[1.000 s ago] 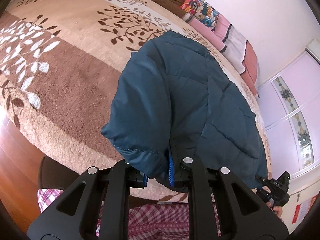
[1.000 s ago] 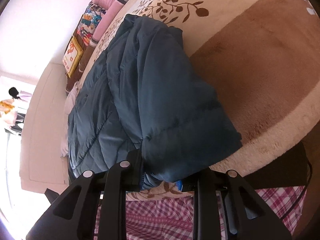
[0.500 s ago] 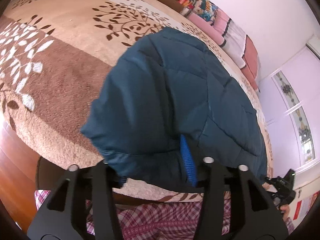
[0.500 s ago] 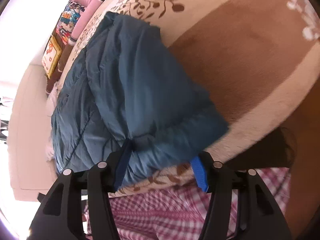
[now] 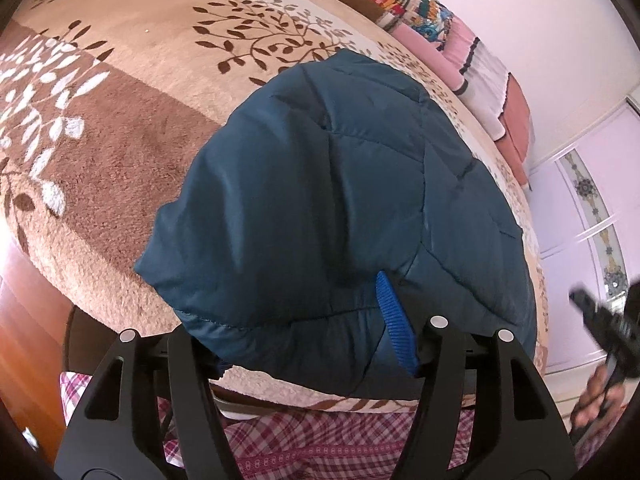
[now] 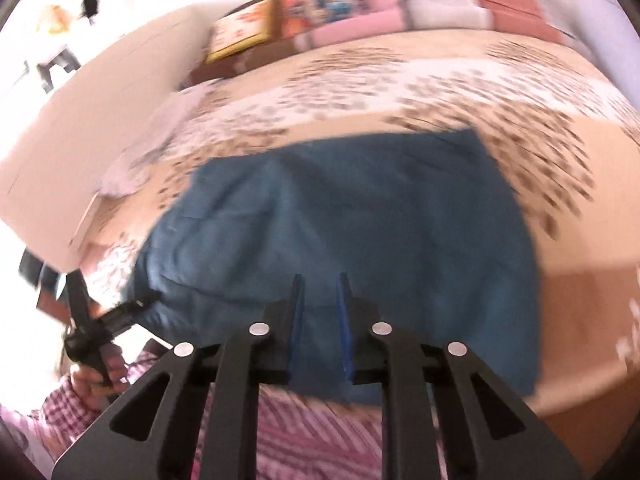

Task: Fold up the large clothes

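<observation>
right wrist view motion-blurred, jacket folds unclear; pillows smeared

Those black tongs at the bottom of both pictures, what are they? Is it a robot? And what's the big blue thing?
No robot. A person holds tongs in each hand, and each has a camera looking out along its fingers. One picture is from the left tongs, one from the right tongs. The blue thing is a puffy jacket, folded on a bed with a leafy blanket. The left tongs have just been opening, jacket edge between them but not squeezed. The right tongs have been closing, holding nothing.
</observation>
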Tool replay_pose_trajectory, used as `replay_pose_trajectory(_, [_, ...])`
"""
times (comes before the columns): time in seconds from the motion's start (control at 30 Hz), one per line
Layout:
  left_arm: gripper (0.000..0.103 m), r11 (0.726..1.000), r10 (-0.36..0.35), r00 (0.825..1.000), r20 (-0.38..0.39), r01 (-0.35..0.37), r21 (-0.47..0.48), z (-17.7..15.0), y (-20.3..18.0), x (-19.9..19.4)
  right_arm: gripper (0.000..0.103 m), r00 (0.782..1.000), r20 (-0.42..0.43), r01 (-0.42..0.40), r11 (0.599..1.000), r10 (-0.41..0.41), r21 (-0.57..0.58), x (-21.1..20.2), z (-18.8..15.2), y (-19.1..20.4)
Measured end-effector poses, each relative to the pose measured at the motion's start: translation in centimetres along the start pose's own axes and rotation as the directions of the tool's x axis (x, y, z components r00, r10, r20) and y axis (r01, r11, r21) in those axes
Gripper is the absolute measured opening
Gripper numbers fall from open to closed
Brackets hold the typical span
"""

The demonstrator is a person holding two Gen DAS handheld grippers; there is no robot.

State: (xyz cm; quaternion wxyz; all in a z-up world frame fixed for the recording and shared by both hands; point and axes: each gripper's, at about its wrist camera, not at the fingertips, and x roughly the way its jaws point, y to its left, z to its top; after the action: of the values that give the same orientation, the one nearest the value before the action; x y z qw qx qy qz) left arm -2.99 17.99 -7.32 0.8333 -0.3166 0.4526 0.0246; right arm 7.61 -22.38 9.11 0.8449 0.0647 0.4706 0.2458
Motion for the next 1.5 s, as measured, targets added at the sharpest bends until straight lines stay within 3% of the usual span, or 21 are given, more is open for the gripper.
replay_pose_trajectory(0.17, [0.062,1.0,0.021,1.0,0.003,-0.021,0.016,0.0,-0.3,0.0,0.014,0.998,-0.066,-0.016,0.998,0.011,-0.067,7.3,4.3,3.5])
replay_pose_trajectory(0.33, [0.062,0.999,0.025,1.0,0.005,-0.025,0.039,-0.1,-0.4,0.0,0.012,0.988,-0.137,0.062,0.996,-0.07,-0.066,13.0,6.1,3.2])
replay_pose_trajectory(0.53, [0.062,0.998,0.029,1.0,0.0,-0.029,0.061,-0.2,-0.5,0.2,0.011,0.975,-0.172,0.139,0.99,-0.141,-0.023,16.8,8.4,0.8])
replay_pose_trajectory(0.87, [0.072,0.999,0.002,1.0,-0.027,-0.001,0.035,0.2,0.1,1.1,0.003,0.96,-0.263,0.124,0.986,-0.09,0.115,21.4,9.1,-2.6])
replay_pose_trajectory(1.1, [0.072,1.0,0.002,1.0,-0.016,-0.002,0.023,0.1,-0.1,1.1,0.0,0.957,-0.268,0.152,0.98,-0.113,0.128,21.6,9.0,-2.8])
replay_pose_trajectory(1.2, [0.071,1.0,0.013,1.0,-0.008,-0.013,0.025,-0.1,-0.2,1.1,0.001,0.963,-0.22,0.174,0.982,-0.154,0.076,19.7,8.9,-1.6])
replay_pose_trajectory(1.37, [0.071,1.0,0.022,1.0,0.011,-0.022,0.017,-0.5,-0.3,0.9,0.003,0.991,-0.098,0.095,0.995,-0.094,0.008,13.0,7.4,1.0])
replay_pose_trajectory(1.5, [0.071,0.999,0.034,0.999,0.022,-0.034,0.013,-0.6,-0.4,0.9,0.003,0.991,-0.134,0.021,1.0,-0.02,0.005,11.0,4.9,2.1])
